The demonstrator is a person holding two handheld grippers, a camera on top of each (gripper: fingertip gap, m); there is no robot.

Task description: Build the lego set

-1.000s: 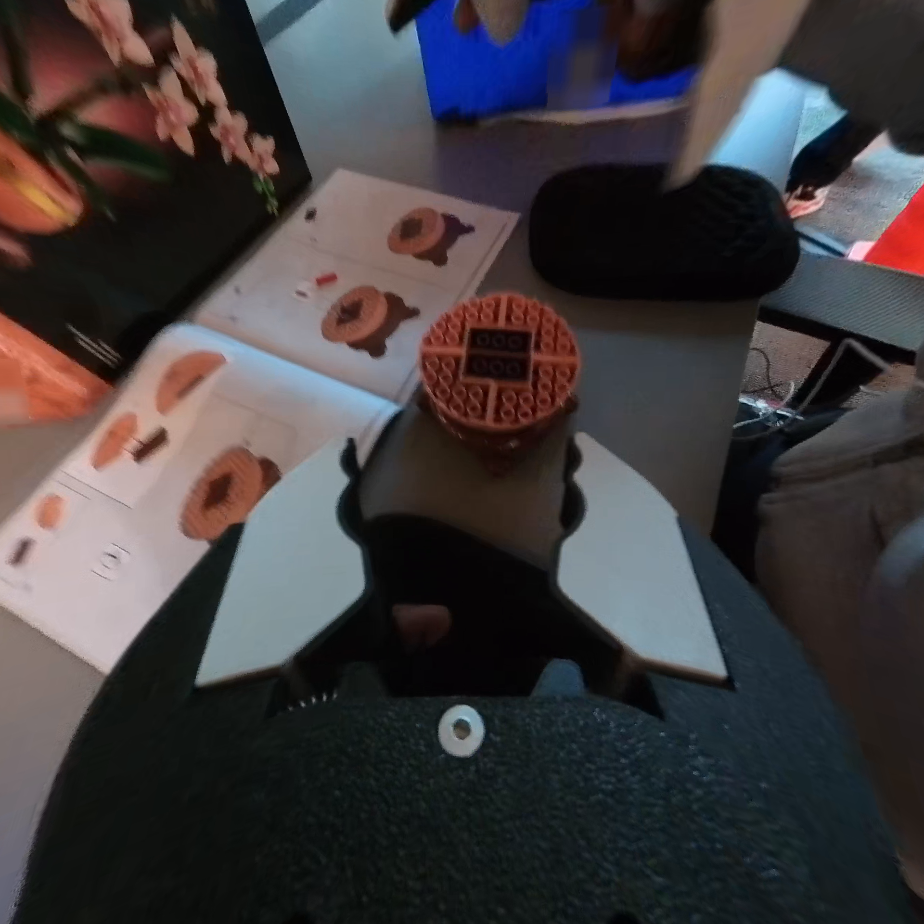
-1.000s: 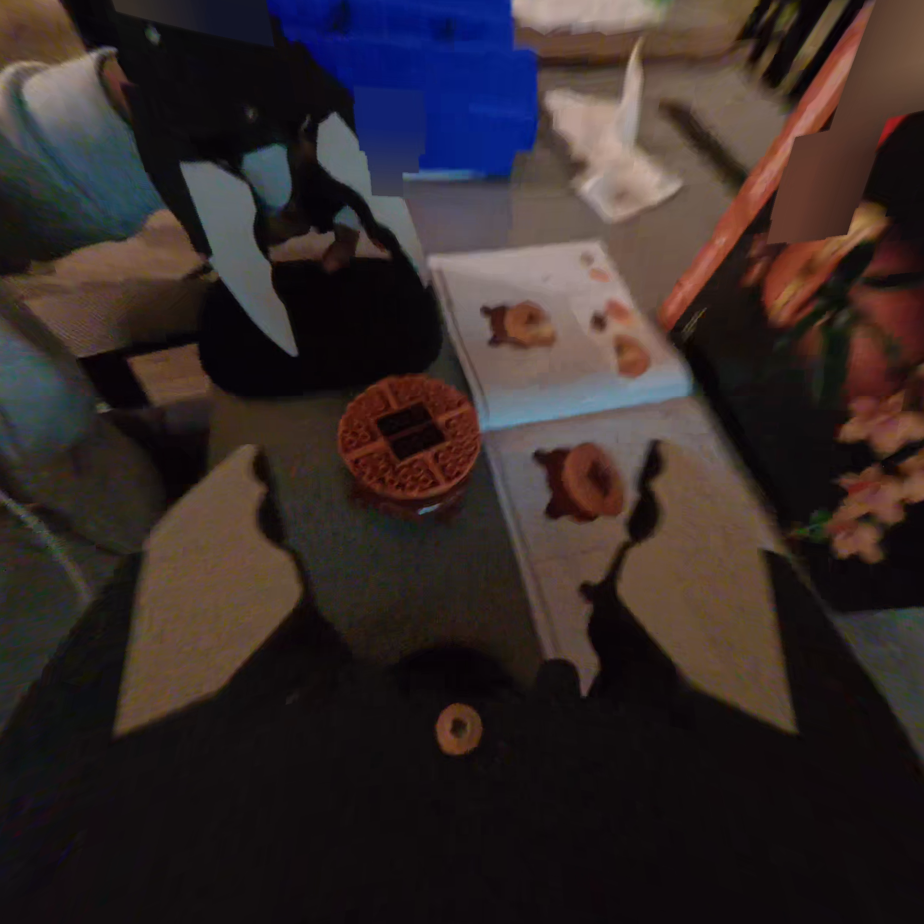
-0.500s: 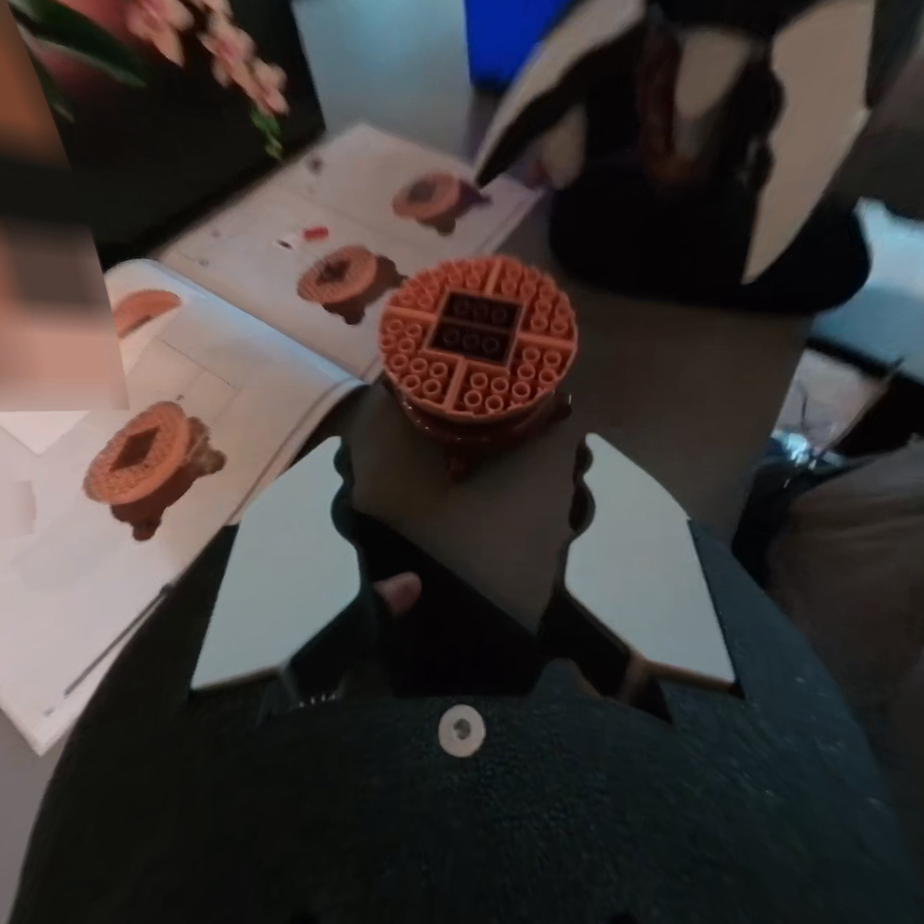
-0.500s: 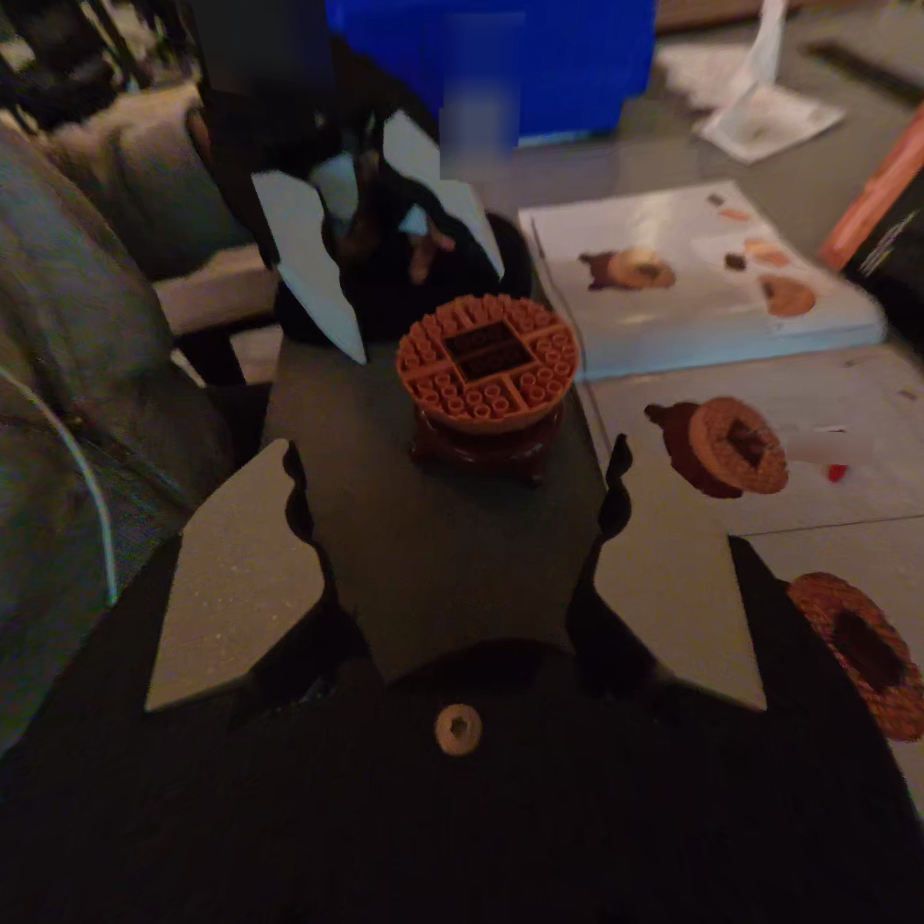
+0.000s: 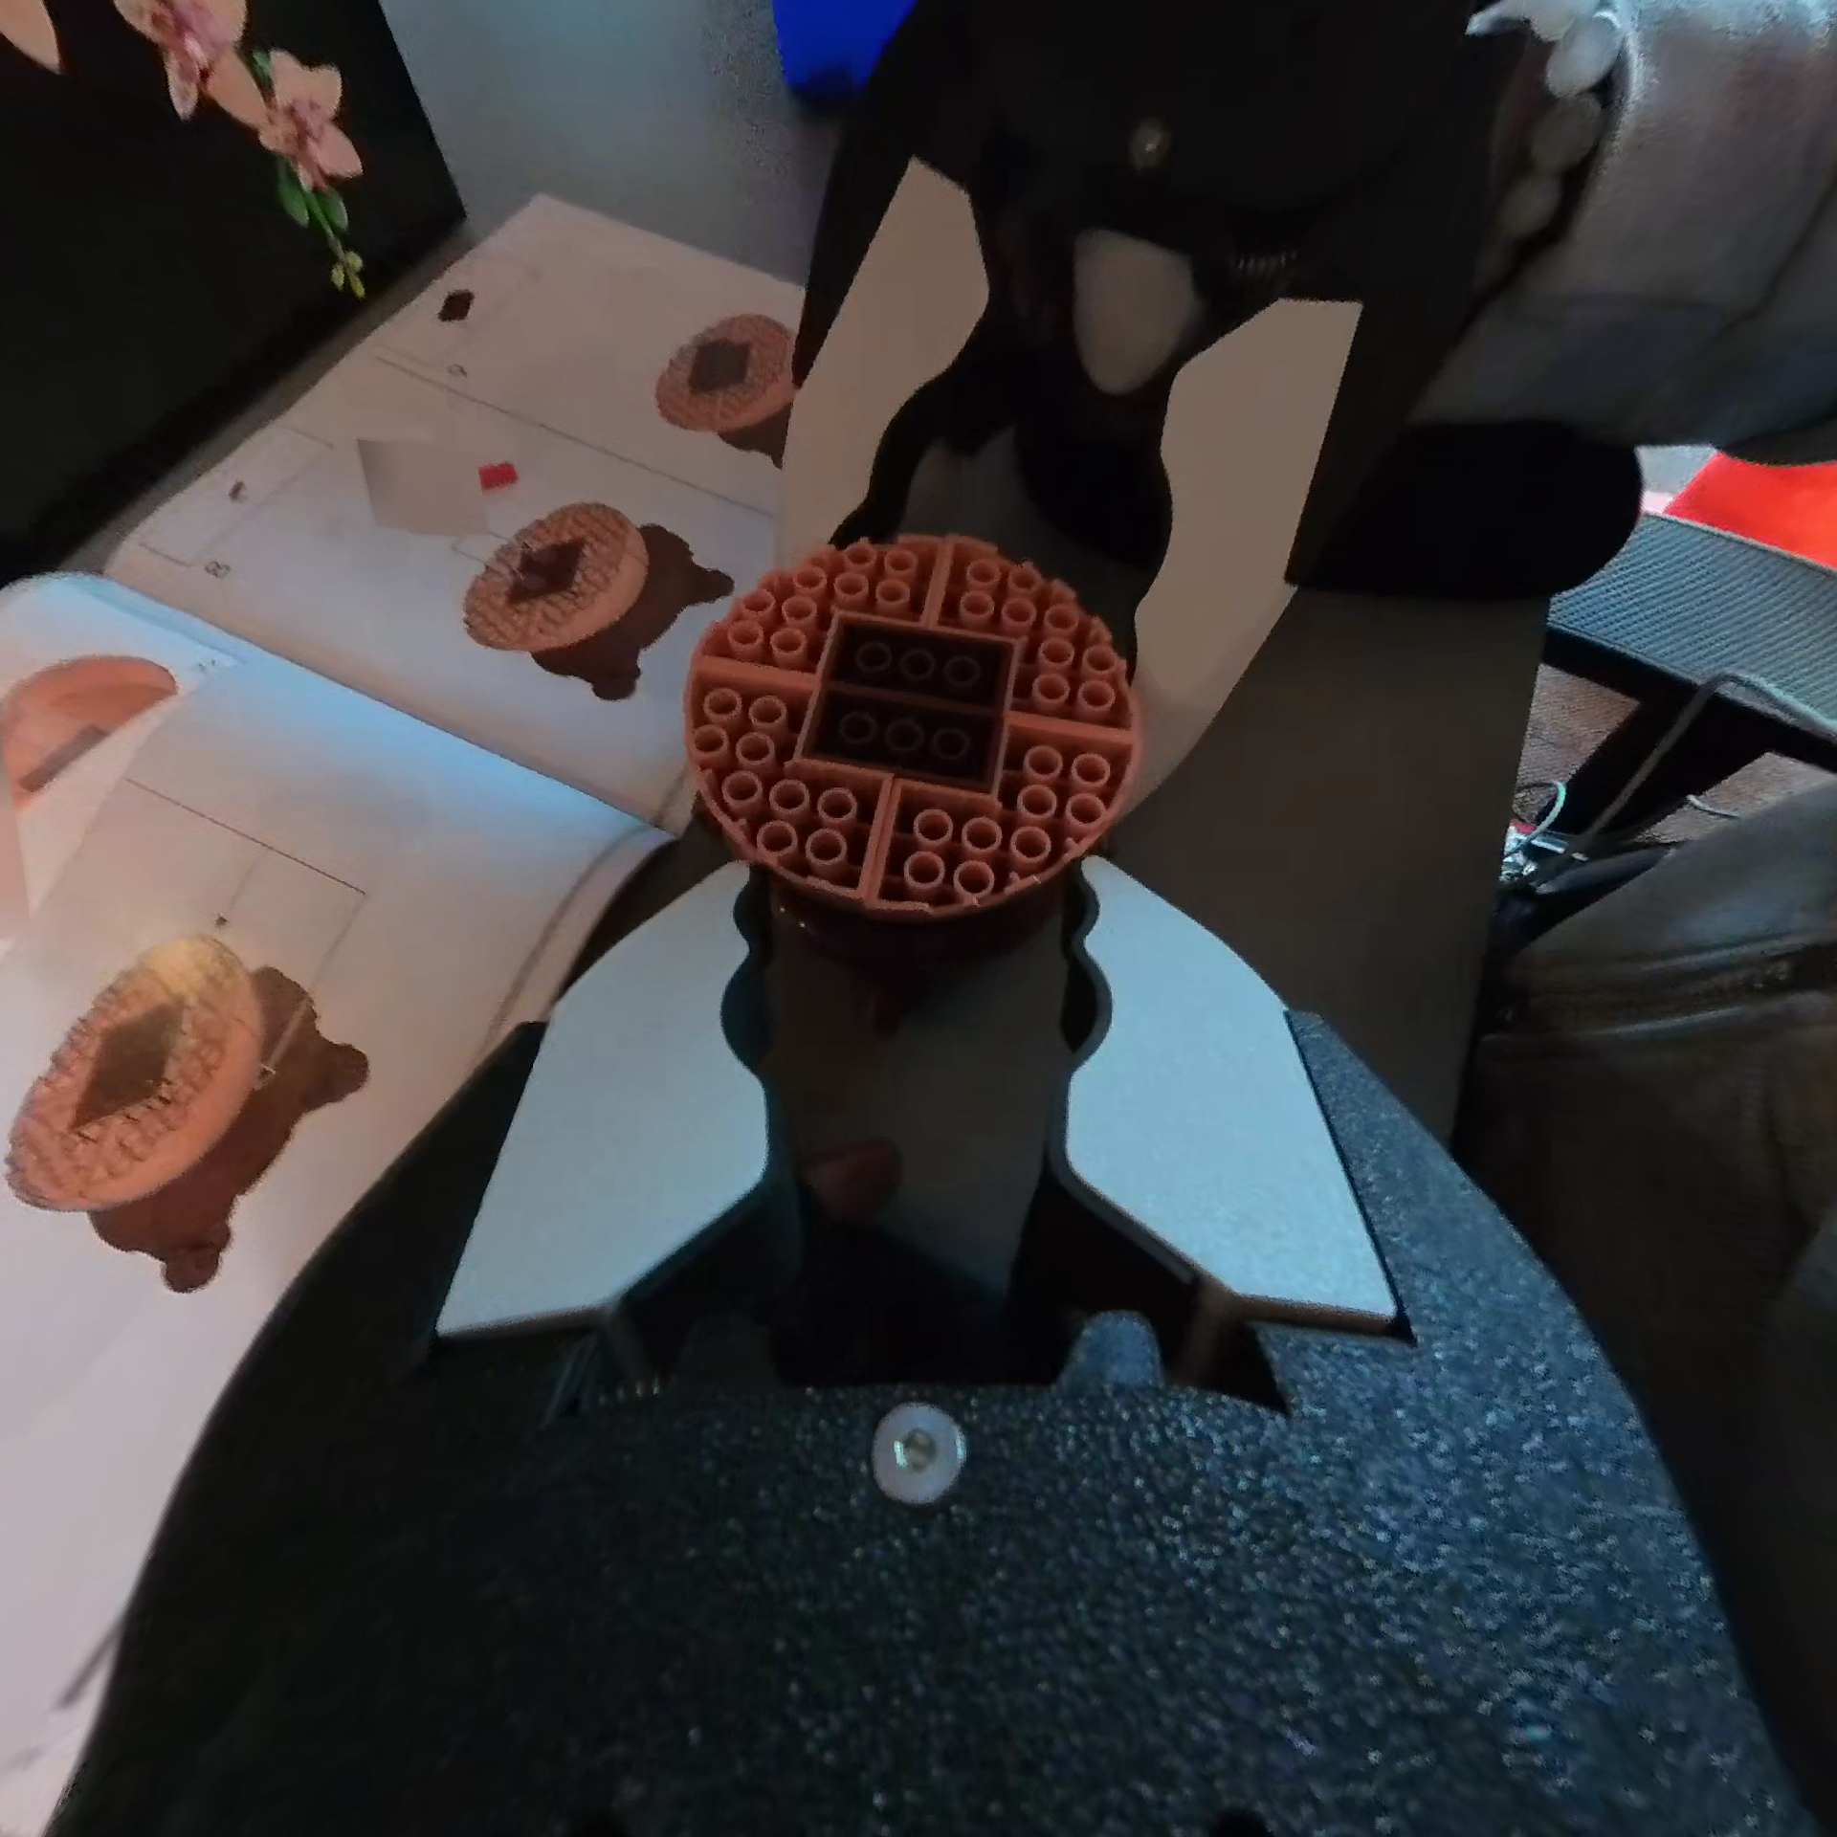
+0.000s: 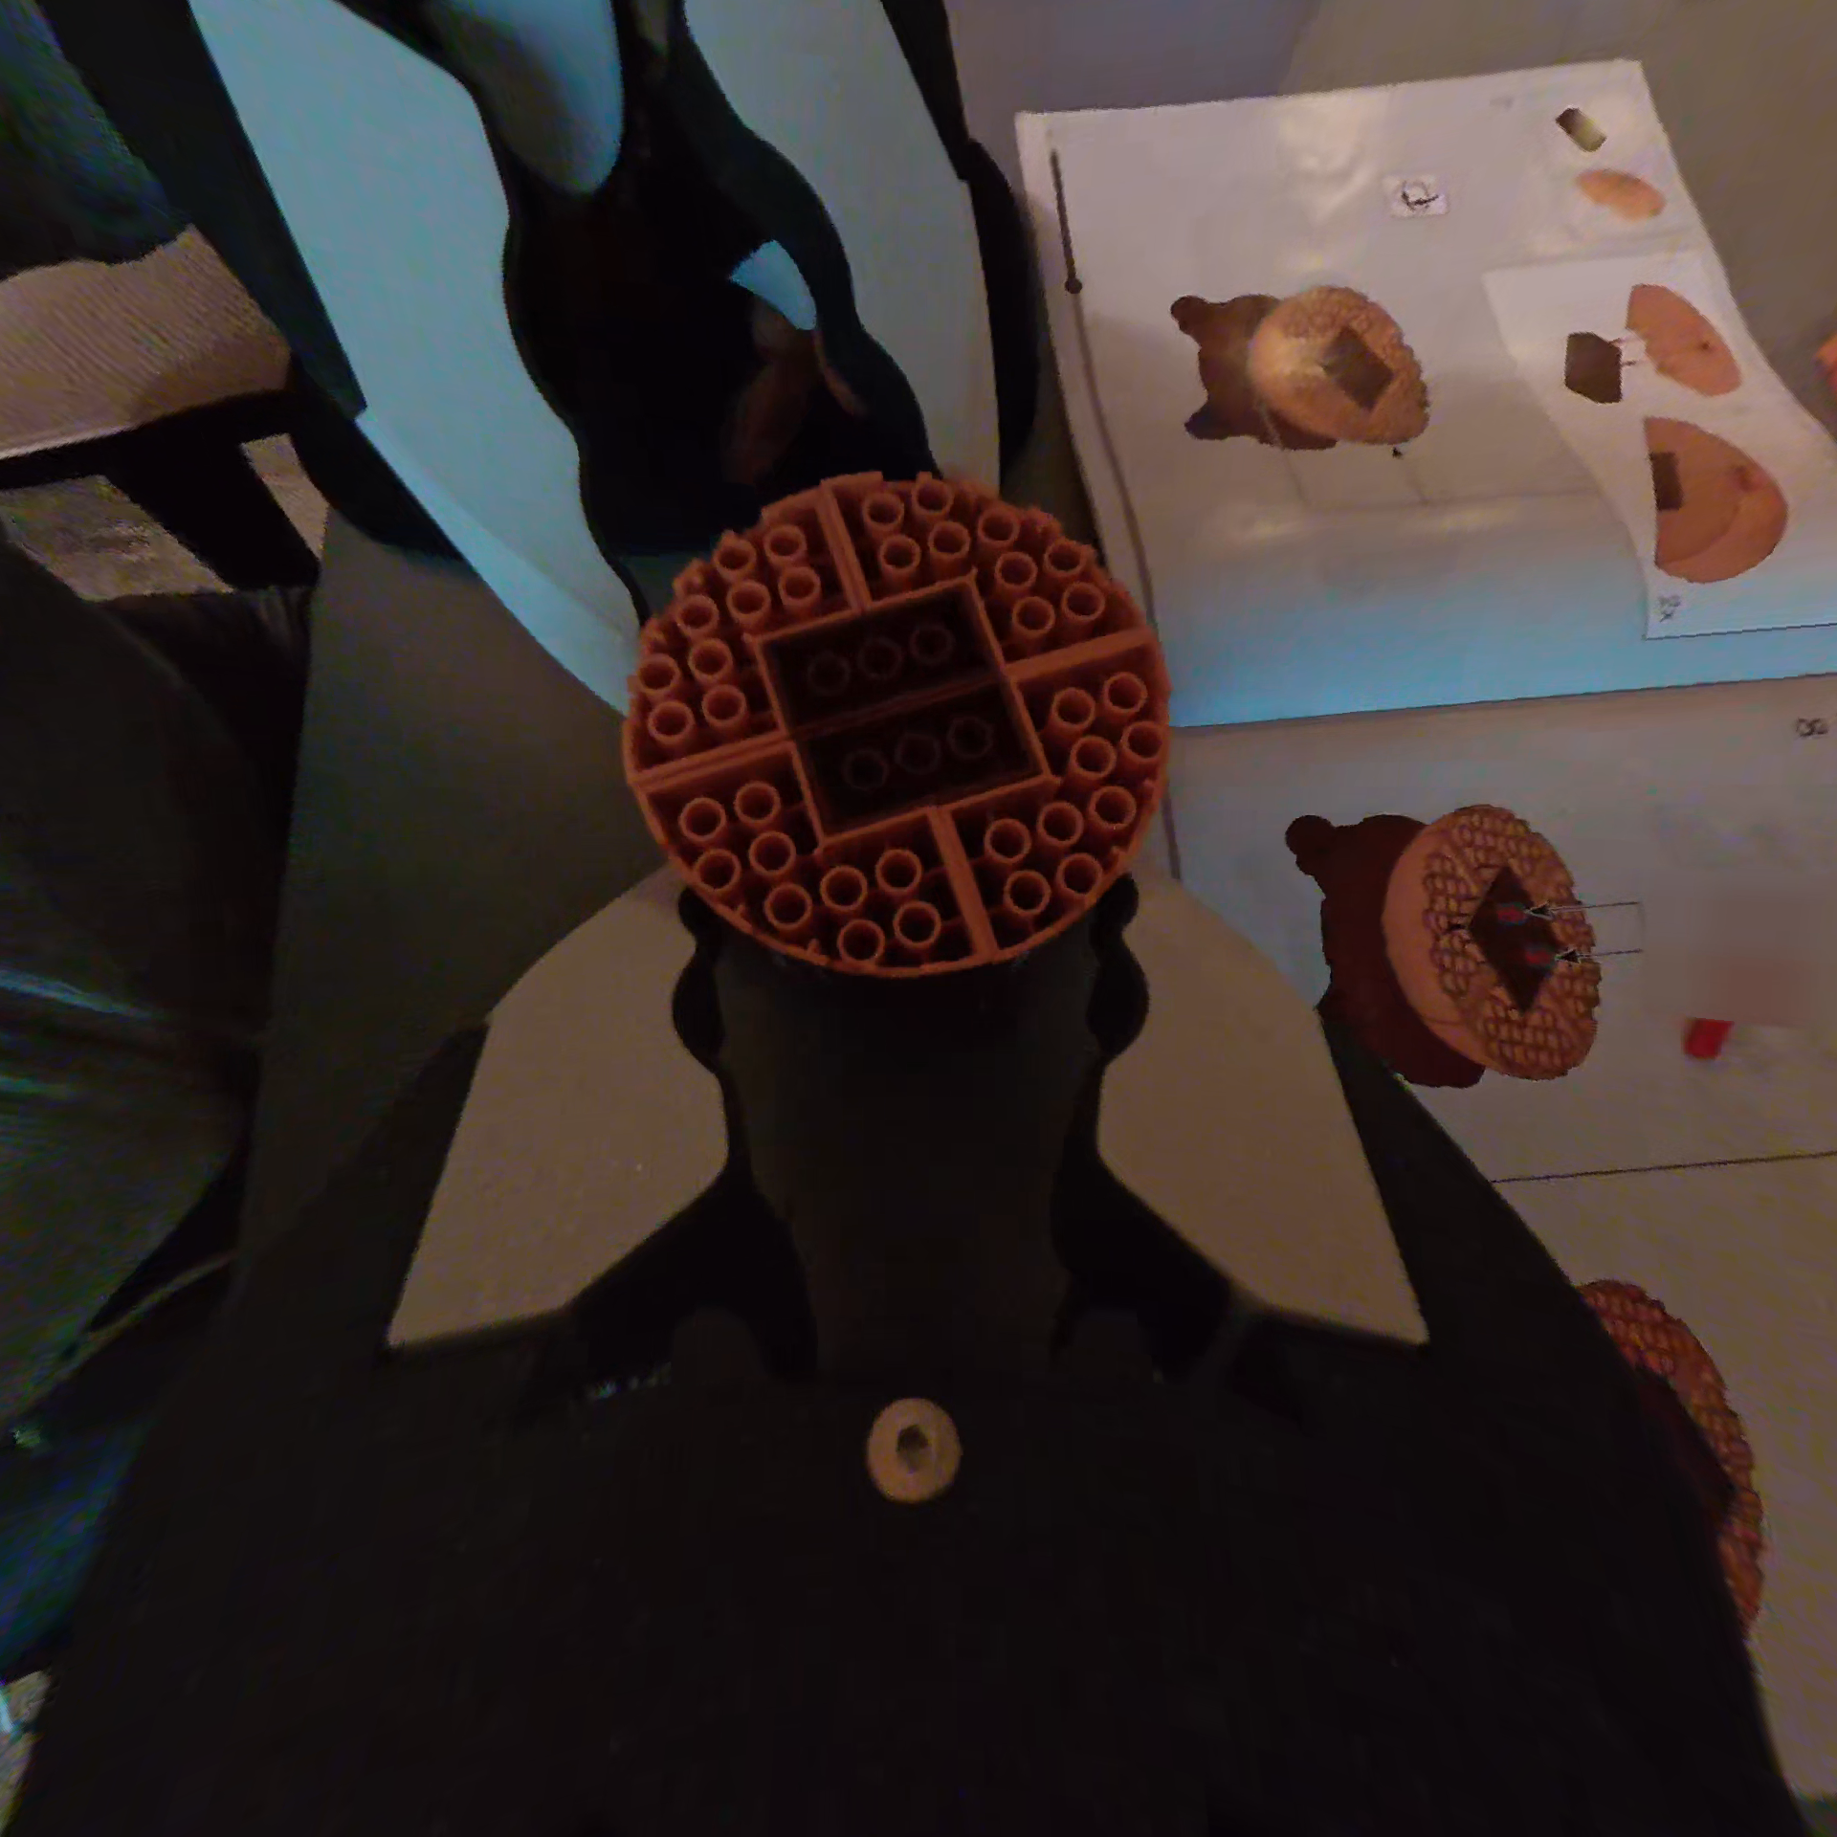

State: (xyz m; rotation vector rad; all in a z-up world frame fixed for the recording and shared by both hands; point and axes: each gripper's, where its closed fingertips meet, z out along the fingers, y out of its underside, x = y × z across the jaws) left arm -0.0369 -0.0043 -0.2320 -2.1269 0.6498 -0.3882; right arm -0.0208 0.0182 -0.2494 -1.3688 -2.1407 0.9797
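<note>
Round orange brick disc (image 5: 915, 726) on dark base stands on grey table (image 5: 1292, 795), beside open booklet (image 5: 298, 755). Left gripper (image 5: 910, 900) and right gripper (image 6: 900, 929) each flank the base part-open from opposite sides; pad contact unclear, likely touching.

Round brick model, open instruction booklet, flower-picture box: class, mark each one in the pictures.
Round brick model (image 5: 915, 726): left wrist view, on its dark centre bricks.
Open instruction booklet (image 6: 1322, 557): right wrist view, on a bare patch of the upper page.
Flower-picture box (image 5: 129, 258): left wrist view, on its black face.
</note>
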